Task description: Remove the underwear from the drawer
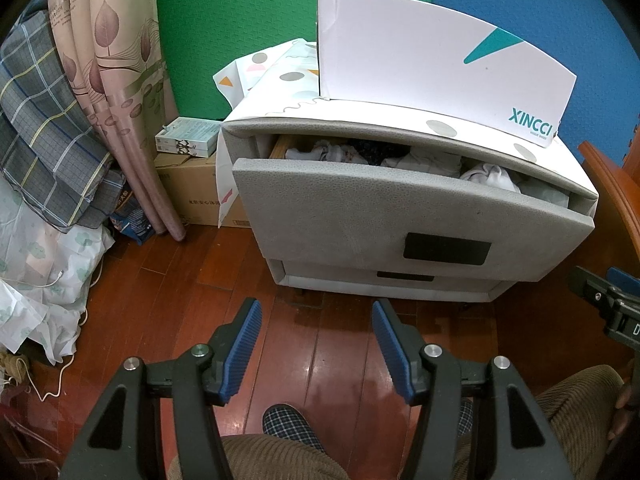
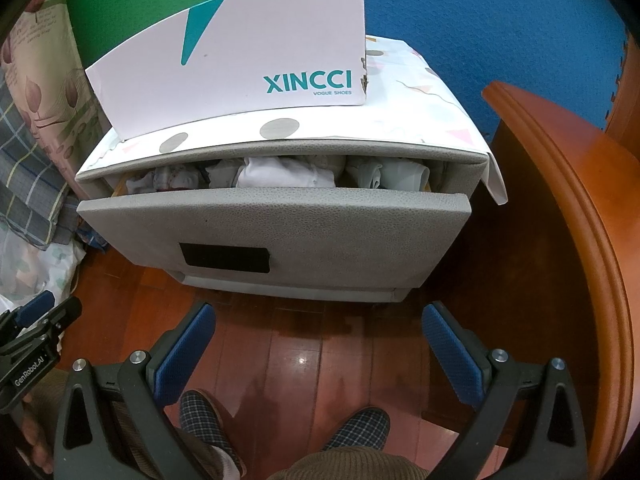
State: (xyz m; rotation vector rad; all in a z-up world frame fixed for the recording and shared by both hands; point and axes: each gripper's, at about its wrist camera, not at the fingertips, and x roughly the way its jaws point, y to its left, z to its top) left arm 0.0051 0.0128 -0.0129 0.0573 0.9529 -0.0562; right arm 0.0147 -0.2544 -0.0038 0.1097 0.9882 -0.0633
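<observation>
Above the reddish wooden floor [image 1: 328,344], the left gripper [image 1: 317,320] hangs with its blue-padded fingers [image 1: 240,352] apart and empty. Ahead, the grey padded nightstand's top drawer [image 1: 400,216] stands pulled out, white and dark folded underwear [image 2: 288,174] packed inside. Farther right, the right gripper [image 2: 319,322] is spread wide, gripping nothing, well short of the drawer.

Your grey nightstand [image 2: 280,232] stands on the wooden floor [image 2: 312,344]; a patterned cloth [image 2: 420,92] covers its top, with a white shoe box [image 2: 240,64] at the back edge.
</observation>
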